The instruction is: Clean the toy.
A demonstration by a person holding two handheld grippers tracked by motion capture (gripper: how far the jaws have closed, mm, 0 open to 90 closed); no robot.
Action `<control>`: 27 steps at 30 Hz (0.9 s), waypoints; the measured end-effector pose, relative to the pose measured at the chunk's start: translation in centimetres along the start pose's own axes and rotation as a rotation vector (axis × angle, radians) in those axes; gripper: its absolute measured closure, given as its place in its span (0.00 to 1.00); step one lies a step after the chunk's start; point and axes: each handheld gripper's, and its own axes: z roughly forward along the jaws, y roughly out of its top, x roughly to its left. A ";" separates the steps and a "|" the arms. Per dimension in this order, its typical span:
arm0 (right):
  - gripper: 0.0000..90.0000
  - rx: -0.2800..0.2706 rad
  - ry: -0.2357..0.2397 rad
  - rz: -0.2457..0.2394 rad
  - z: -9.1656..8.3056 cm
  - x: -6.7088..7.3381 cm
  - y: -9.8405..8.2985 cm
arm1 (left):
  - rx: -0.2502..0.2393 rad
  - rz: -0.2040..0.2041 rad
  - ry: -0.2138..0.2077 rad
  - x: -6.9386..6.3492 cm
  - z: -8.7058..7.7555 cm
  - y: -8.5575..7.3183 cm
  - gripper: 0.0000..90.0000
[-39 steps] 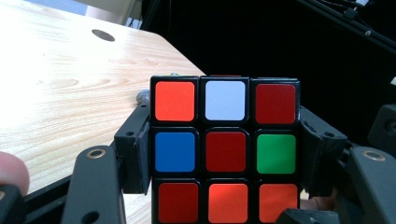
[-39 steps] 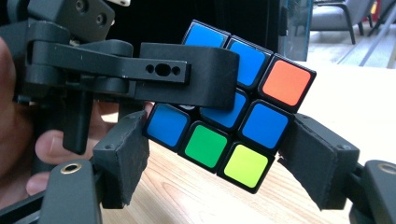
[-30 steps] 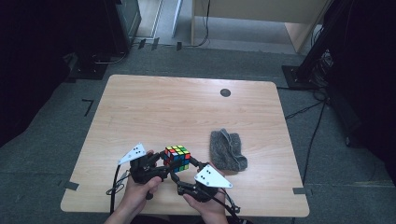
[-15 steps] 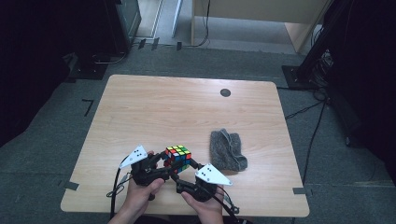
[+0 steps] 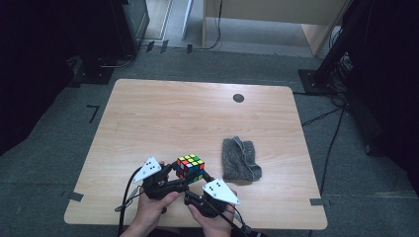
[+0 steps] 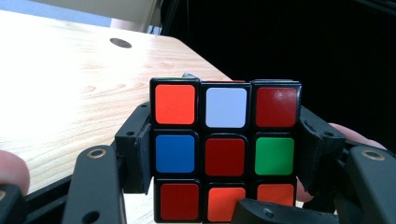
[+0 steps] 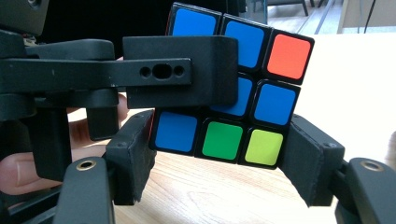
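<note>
A scrambled Rubik's cube [image 5: 190,168] is held just above the wooden table [image 5: 197,113] near its front edge, between two hand-held grippers. My left gripper [image 5: 183,176] is shut on it, and in the left gripper view its pads [image 6: 135,149] clamp the cube [image 6: 224,149] on both sides at the middle layer. My right gripper [image 5: 194,182] comes from the right. Its jaws have just been closing, with the cube's [image 7: 243,107] bottom layer between them. Its pads [image 7: 303,158] touch both ends of that layer. The left gripper's jaw covers part of the blue face.
A crumpled grey cloth [image 5: 241,159] lies on the table to the right of the cube. A small black round hole [image 5: 238,98] sits near the far edge. Dark floor, cables and stands surround the table.
</note>
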 end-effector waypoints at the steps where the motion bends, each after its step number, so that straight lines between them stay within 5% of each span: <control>1: 0.35 0.000 0.005 0.007 0.0 0.0 -0.1 | 0.000 -0.003 0.000 0.0 0.0 0.0 0.38; 6: 0.31 -0.021 0.041 0.031 0.2 -0.6 -0.2 | 0.015 -0.057 -0.075 0.4 0.1 0.0 0.38; 12: 0.38 -0.023 0.046 -0.025 0.0 -0.8 0.0 | 0.020 -0.079 -0.122 1.2 -0.2 0.5 0.36; 20: 0.38 0.019 0.060 -0.107 -0.2 -1.8 0.4 | -0.100 -0.022 -0.135 2.2 -2.3 2.1 0.31; 24: 0.38 0.032 0.051 -0.136 -0.7 -3.1 1.2 | -0.144 0.087 -0.077 3.3 -3.1 2.1 0.32; 27: 0.38 0.038 0.067 -0.128 -1.2 -4.3 2.1 | -0.090 0.151 -0.061 3.9 -2.8 1.7 0.32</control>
